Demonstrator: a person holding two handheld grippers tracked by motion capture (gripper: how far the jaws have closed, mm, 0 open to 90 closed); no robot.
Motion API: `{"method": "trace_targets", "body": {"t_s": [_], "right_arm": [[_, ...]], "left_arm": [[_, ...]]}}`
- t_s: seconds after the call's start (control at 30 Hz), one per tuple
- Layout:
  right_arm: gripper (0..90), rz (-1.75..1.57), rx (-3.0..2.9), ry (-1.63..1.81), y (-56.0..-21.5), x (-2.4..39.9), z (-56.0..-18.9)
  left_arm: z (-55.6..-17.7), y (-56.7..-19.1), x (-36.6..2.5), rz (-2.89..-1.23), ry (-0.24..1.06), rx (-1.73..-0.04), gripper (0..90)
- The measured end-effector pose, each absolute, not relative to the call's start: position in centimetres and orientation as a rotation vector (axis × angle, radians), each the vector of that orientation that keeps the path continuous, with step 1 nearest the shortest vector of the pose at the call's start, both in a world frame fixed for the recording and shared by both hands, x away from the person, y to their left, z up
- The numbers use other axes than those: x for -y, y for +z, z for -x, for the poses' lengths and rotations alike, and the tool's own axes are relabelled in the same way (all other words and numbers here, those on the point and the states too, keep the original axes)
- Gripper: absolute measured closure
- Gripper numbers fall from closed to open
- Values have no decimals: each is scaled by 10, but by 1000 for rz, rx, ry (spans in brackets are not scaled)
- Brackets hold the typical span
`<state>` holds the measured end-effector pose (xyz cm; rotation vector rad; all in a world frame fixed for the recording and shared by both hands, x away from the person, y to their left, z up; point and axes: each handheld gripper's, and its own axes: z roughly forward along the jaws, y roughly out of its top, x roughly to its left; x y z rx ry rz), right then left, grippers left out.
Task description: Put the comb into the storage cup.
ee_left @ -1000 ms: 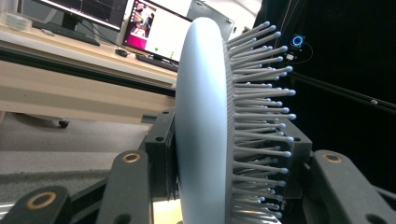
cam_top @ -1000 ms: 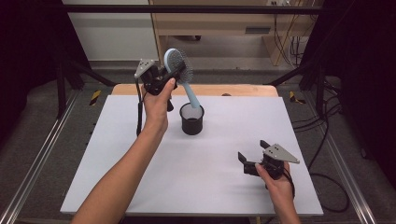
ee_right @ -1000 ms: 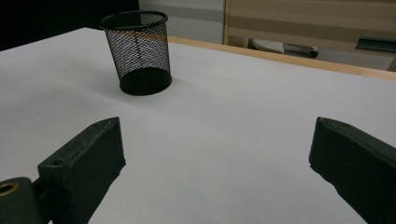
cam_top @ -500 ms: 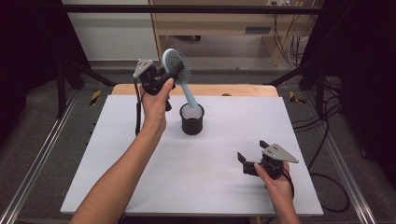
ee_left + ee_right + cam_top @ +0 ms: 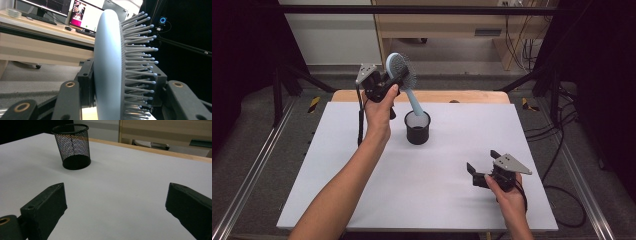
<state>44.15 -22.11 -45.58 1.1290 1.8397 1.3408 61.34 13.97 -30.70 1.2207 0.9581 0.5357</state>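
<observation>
Little has moved since a second ago: the hairbrush (image 5: 402, 75) head has tipped only slightly, and both hands sit where they were. On the left gripper (image 5: 388, 86), the jaws are clamped across the brush's pale blue head, one on its smooth back, the other among the bristles. Its handle slants down with the tip just inside the rim of the black mesh cup (image 5: 417, 128), so the brush looks partly in and not yet released; lowering and letting go seem to be what is left. On the right gripper (image 5: 482, 171), the jaws stand wide apart over nothing, resting low near the front right of the white surface (image 5: 337, 180). Open surface surrounds the cup, well clear of every edge.
</observation>
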Motion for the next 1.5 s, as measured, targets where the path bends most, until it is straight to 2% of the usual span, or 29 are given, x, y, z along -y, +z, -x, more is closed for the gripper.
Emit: {"method": "trace_targets", "body": {"t_s": [0.93,1.5], "right_arm": [[35,-1140,-1814,1356,-454,226,-441],[36,-1143,-1826,1357,-455,225,-441]], "left_arm": [[-610,-316,-139,-1239,539,-970,511],[-610,-337,-131,-1271,534,-985,511]]}}
